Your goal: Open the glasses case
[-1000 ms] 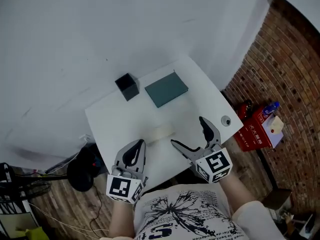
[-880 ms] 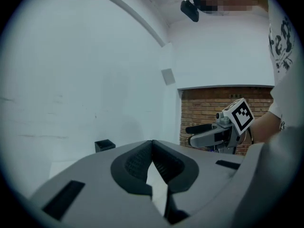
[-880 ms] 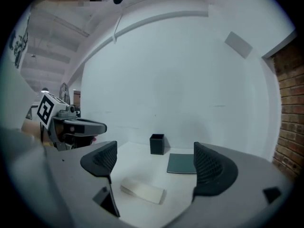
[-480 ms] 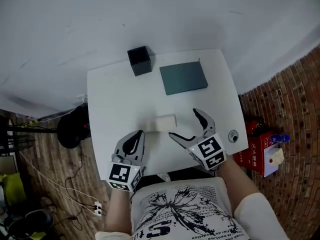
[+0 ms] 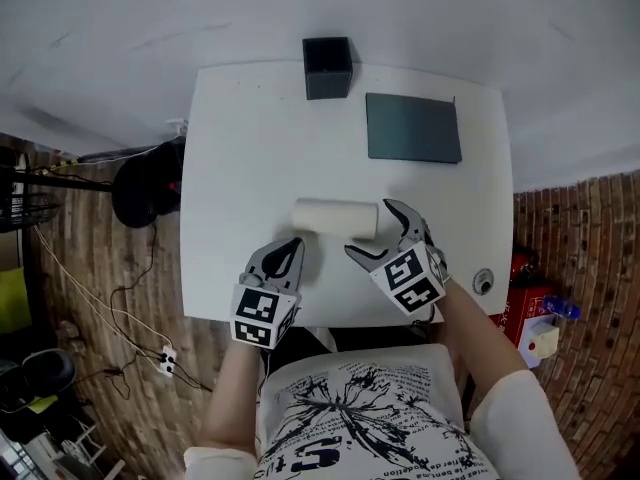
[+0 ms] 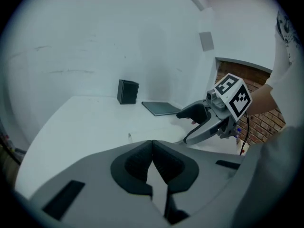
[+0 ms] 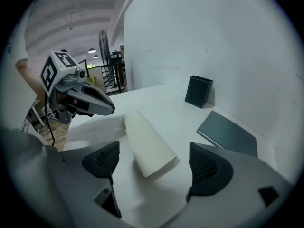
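The white glasses case [image 5: 335, 218] lies closed near the front edge of the worktop [image 5: 230, 168]. The right gripper [image 5: 372, 230], jaws spread but just narrowing, flanks its end untouched. The left gripper [image 5: 290, 248] is pressed together.

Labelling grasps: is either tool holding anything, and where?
Nothing is held. Left tool: shut, empty. Right tool: open, its jaws just closing a little, glasses case ahead between them, untouched.

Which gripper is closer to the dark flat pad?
Right. The right gripper is below the dark flat pad in the head view; the left gripper is farther, beyond the white case.
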Available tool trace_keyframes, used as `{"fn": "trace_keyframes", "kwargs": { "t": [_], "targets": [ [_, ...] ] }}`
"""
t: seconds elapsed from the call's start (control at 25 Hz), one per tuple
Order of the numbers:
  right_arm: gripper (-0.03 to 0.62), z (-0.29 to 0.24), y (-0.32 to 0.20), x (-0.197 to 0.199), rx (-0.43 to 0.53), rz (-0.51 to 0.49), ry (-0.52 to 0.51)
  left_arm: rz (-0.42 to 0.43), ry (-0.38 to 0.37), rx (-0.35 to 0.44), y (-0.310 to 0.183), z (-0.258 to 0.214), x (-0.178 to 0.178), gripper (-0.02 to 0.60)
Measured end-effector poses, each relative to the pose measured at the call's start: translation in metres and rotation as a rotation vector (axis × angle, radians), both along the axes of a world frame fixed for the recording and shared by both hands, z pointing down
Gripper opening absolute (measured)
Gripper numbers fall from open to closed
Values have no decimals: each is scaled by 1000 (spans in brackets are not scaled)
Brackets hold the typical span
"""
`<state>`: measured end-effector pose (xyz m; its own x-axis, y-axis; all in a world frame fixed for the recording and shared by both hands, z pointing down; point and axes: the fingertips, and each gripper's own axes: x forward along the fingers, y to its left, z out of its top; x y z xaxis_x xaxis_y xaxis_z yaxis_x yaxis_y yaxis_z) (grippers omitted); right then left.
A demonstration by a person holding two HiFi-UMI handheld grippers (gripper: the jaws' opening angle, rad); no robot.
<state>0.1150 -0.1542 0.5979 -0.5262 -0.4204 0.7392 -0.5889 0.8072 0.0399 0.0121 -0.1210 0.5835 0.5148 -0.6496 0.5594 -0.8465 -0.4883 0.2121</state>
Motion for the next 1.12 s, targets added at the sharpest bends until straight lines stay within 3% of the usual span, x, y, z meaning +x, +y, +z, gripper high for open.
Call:
{"fn": "trace_keyframes", "kwargs": {
  "t": [0.24, 0.56, 0.8, 1.12],
  "targets": [
    [423, 17, 1, -13, 3, -111, 105, -13, -51, -84, 0, 32, 3, 14],
    [358, 30, -2, -22, 76, -238, 267, -24, -31, -154, -6, 48, 10, 14],
    [281, 30, 4, -27, 138, -302, 309, -21, -39, -162, -12, 50, 12, 14],
    [267, 25, 5, -28, 131, -324, 293, -16, -12, -189, -11, 49, 12, 14]
  ]
}}
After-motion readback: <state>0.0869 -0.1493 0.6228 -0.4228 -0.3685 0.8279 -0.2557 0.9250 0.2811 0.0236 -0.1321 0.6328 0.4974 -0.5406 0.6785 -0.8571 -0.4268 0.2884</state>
